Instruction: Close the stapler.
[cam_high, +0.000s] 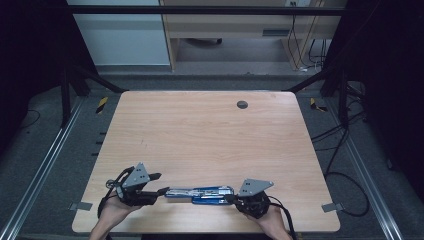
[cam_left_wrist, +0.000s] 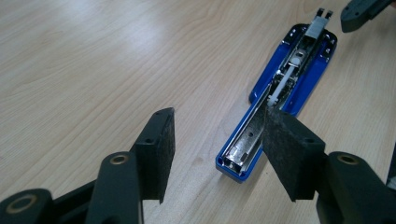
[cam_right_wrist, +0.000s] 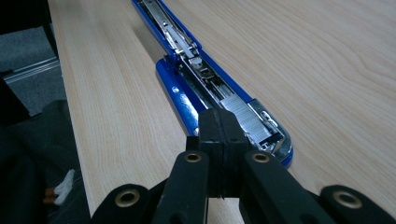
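We see the blue stapler (cam_high: 200, 193) lying opened flat at six o'clock on the counter (cam_high: 210, 135). Our left gripper (cam_left_wrist: 215, 154) stands apart at its nine o'clock end; our right gripper (cam_right_wrist: 220, 140), pads pressed together, sits at its three o'clock end.

Both grippers are black, each topped by a grey three-cornered plate with small screws: left gripper (cam_high: 159, 183), right gripper (cam_high: 231, 199). Their fingers (cam_left_wrist: 159, 151) carry flat, dark rubbery pads and brass-ringed pivot holes. Black cables trail behind.
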